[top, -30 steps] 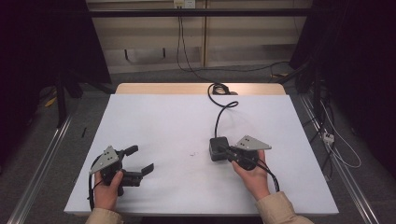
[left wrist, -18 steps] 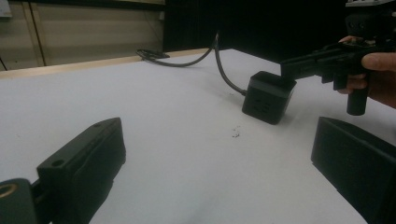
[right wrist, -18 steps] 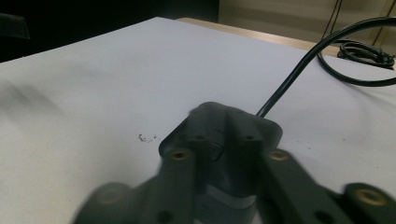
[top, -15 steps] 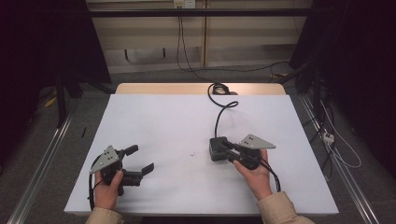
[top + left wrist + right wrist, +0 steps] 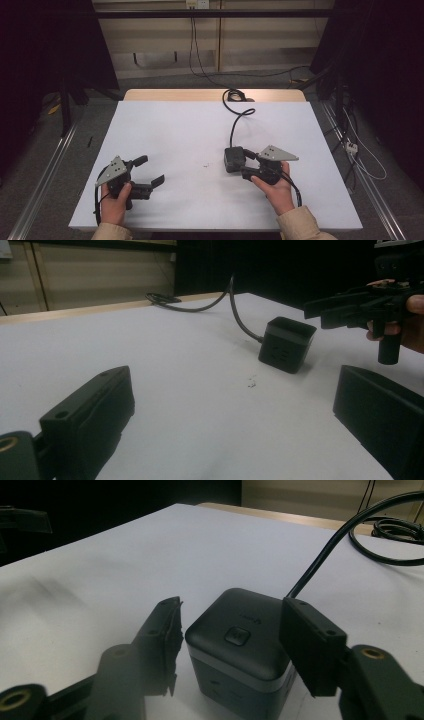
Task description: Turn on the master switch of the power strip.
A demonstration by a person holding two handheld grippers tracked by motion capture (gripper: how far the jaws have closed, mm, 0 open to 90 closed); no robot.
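A: Cube (image 5: 233,159), black, with a cord (image 5: 235,122) running from it to a coil at the far edge of the table (image 5: 165,125). High view: what has changed?

B: The right gripper (image 5: 246,162) has just been opening its jaws. A second ago they sat closed against the cube; now they stand apart with the cube just ahead of their tips. The likely meaning is that the cube has been let go and set down at mid-table.

A: And the left gripper (image 5: 150,172)?

B: Jaws spread, nothing between them, resting near the table's front-left, well apart from the cube.

A: Left gripper view?

B: Both black jaws rise wide apart from the bottom; beyond them the cube (image 5: 287,344) stands flat on the white top, and the right gripper (image 5: 320,310) is off its side, not touching.

A: Right gripper view?

B: The cube (image 5: 240,645) sits between the parted jaws, a square button on its top. A gap shows at the left pad; contact at the right pad cannot be told.

A: Surface and room?

B: Plain white tabletop with a wooden far edge; dim room, grey floor with cables, pale wall panels behind.
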